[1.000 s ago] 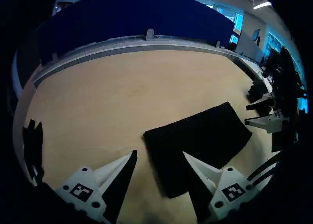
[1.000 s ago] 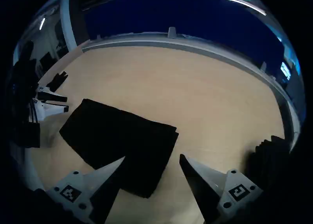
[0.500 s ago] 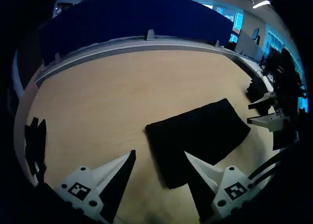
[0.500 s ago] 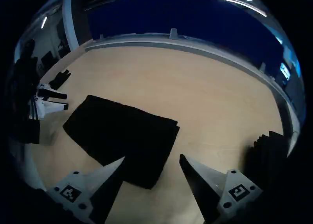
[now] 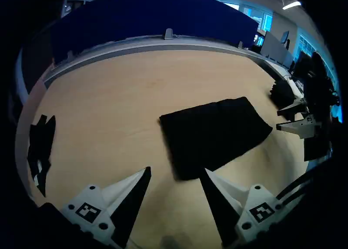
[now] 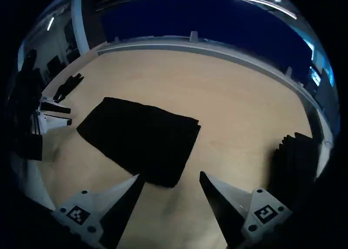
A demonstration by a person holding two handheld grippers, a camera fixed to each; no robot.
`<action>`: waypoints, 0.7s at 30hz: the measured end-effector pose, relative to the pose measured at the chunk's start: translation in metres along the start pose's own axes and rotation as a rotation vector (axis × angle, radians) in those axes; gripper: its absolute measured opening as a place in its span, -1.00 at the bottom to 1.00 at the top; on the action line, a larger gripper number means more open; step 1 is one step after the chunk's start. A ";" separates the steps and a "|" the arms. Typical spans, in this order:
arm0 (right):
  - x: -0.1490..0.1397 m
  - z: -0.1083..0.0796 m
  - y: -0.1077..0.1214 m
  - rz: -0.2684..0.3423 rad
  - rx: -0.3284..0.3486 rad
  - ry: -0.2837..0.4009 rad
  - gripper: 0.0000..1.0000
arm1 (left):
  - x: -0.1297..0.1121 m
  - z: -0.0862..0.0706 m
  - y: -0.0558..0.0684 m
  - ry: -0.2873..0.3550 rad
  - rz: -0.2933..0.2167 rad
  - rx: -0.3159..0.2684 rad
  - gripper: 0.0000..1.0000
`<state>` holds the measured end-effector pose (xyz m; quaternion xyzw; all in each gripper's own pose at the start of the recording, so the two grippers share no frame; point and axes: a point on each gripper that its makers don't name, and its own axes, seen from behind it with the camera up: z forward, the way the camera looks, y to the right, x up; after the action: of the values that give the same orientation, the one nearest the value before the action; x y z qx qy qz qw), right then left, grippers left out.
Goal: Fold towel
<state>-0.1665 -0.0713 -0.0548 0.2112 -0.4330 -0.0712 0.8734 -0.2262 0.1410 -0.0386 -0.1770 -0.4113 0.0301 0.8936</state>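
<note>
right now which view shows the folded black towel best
The right gripper view: the folded black cloth towel lies whole near mid-picture, every edge clear against the pale wooden table. The left gripper view shows it too, but off to the right, its near edge crowded by the open left tongs.

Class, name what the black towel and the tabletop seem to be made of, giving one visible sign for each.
Towel: likely soft cloth, matte black; it lies limp in flat layers with rounded folded edges and no shine.
Tabletop: pale wood or wood-look laminate, smooth with a low sheen; faint streaky grain shows.
</note>
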 end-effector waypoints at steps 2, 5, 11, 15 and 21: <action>-0.001 0.000 0.000 -0.003 0.003 -0.002 0.95 | -0.002 -0.001 0.000 -0.002 -0.002 0.004 0.62; -0.002 0.001 -0.001 -0.018 0.010 -0.006 0.93 | -0.004 -0.005 -0.001 0.001 -0.006 0.012 0.61; -0.006 0.004 -0.008 -0.090 0.048 -0.031 0.88 | -0.010 -0.016 -0.005 0.007 -0.021 0.034 0.62; -0.012 0.007 -0.014 -0.156 0.077 -0.060 0.87 | -0.017 -0.025 -0.010 0.011 -0.034 0.056 0.62; -0.020 0.009 -0.015 -0.243 0.099 -0.100 0.80 | -0.032 -0.044 -0.017 0.010 -0.060 0.088 0.62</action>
<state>-0.1853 -0.0811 -0.0709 0.3010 -0.4503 -0.1656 0.8241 -0.2164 0.1056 -0.0820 -0.1253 -0.4103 0.0206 0.9031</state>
